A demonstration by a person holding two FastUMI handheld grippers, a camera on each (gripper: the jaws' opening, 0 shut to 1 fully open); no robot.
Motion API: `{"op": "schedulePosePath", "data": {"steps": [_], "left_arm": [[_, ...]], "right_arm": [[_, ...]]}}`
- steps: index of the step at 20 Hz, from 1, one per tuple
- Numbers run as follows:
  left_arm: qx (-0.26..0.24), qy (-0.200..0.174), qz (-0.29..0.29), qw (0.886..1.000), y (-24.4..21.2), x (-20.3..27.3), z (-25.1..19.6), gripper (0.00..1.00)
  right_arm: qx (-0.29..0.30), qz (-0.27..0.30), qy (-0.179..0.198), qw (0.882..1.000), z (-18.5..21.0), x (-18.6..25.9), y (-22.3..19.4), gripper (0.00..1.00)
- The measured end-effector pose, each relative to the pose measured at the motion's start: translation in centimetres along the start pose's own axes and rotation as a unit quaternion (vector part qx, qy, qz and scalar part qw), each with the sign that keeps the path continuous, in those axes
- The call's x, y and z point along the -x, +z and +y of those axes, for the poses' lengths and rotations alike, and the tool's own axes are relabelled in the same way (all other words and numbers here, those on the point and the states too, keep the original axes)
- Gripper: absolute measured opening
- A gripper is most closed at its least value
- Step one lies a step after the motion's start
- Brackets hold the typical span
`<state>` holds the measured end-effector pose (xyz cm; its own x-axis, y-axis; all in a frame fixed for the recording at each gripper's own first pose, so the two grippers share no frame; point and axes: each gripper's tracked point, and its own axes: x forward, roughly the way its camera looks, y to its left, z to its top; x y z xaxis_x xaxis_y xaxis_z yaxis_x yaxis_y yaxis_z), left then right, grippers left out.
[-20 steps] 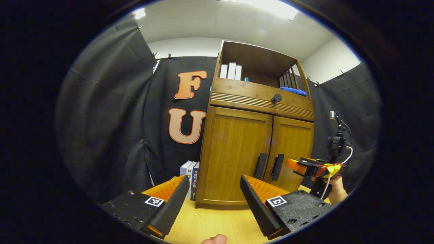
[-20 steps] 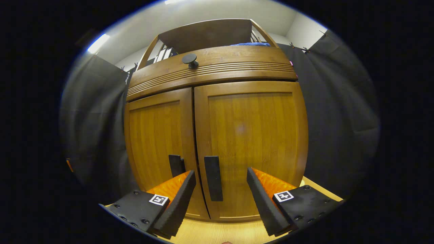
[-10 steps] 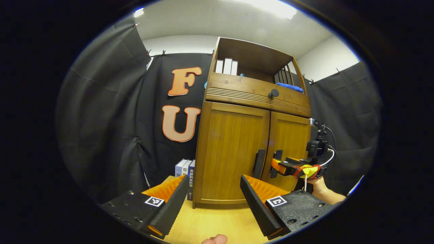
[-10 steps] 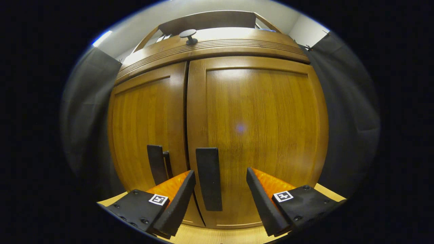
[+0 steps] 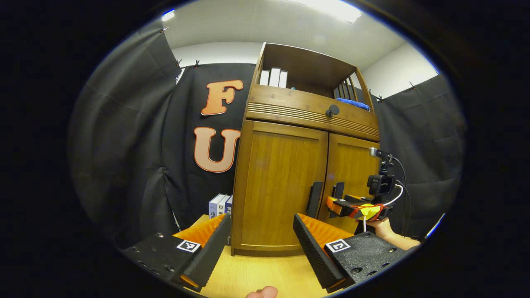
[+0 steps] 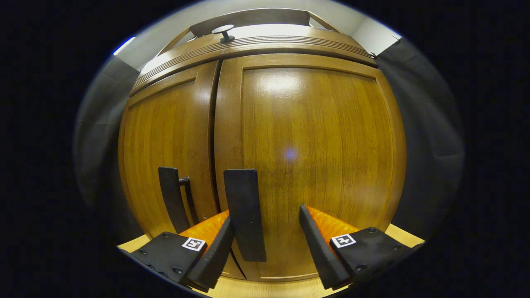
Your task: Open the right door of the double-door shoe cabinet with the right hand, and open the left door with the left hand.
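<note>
Ribbed right claw (image 6: 265, 244) agape, flat black handle (image 6: 245, 215)

A pale wooden worktop (image 5: 265, 275) carries the shoe cabinet (image 5: 277, 186), which stands upright on it. Just left of the shoe cabinet, a few books (image 5: 219, 205) stand upright on the worktop, against the cloth wall.

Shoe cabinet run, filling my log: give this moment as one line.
doors: both shut | right hand-held gripper: open, straddling right handle | left hand-held gripper: open, back
</note>
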<state>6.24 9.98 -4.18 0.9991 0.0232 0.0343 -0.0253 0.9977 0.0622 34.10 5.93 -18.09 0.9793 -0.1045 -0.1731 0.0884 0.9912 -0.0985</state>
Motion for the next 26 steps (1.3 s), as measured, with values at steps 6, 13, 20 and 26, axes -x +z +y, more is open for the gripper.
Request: {"op": "schedulePosePath", "data": {"steps": [6, 13, 20, 26], "left_arm": [[0.002, -0.012, -0.005, 1.0, 0.2, 0.0, -1.6, 0.95], [-0.007, -0.012, 0.001, 1.0, 0.0, 0.2, -2.0, 0.92], [-0.002, -0.01, 0.004, 1.0, -0.2, -0.4, -1.8, 0.95], [0.006, -0.014, 0.006, 1.0, -0.7, -0.7, -1.5, 0.92]], "right_arm": [[-0.004, 0.01, 0.07, 0.997, 2.3, 0.0, -0.4, 0.42], [0.0, 0.016, 0.089, 0.996, 2.3, 0.5, -0.6, 0.25], [-0.011, 0.023, 0.13, 0.991, 2.3, 4.2, 0.1, 0.25], [-0.014, 0.015, 0.153, 0.988, -0.2, 10.9, -0.4, 0.25]]}}
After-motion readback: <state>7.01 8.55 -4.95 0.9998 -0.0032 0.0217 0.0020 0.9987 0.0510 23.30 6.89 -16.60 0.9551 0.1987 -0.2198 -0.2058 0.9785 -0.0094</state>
